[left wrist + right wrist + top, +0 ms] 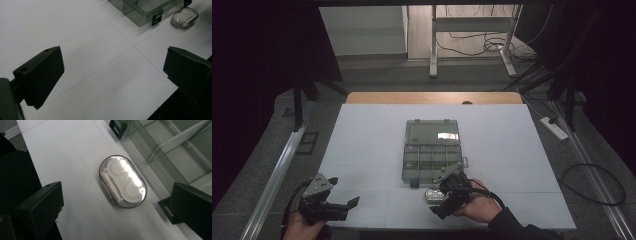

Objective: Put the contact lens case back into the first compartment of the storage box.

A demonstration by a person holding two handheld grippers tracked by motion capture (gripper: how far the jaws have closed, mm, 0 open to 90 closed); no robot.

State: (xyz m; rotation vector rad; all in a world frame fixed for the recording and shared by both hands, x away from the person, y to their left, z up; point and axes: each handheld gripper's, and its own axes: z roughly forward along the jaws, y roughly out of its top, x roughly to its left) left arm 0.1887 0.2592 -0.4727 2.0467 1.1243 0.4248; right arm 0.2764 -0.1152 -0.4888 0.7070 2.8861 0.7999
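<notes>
High view: a white table carried a clear organiser box at its middle, lid open and tipped back, compartments facing up. Just in front of the box's near edge lay a small oval case. The right claw hovered over that case, held in a hand coming in from the bottom edge. The left claw sat well apart at the table's near left corner, over bare table.

Left gripper view: the left claw stood wide open with nothing between its jaws, white table beneath. A corner of the box and the case showed far off at the top right.

Right gripper view: the right claw was wide open and empty. The case, clear with two round white caps inside, lay flat on the table between the jaws but touched by neither. The box stood just beside it, its black latches near the case.

The step in hand looked like the approach to picking up the case. The next move probably called for lowering the right claw until its jaws bracketed the case, then closing across its narrow width, keeping clear of the box's wall and latch.
</notes>
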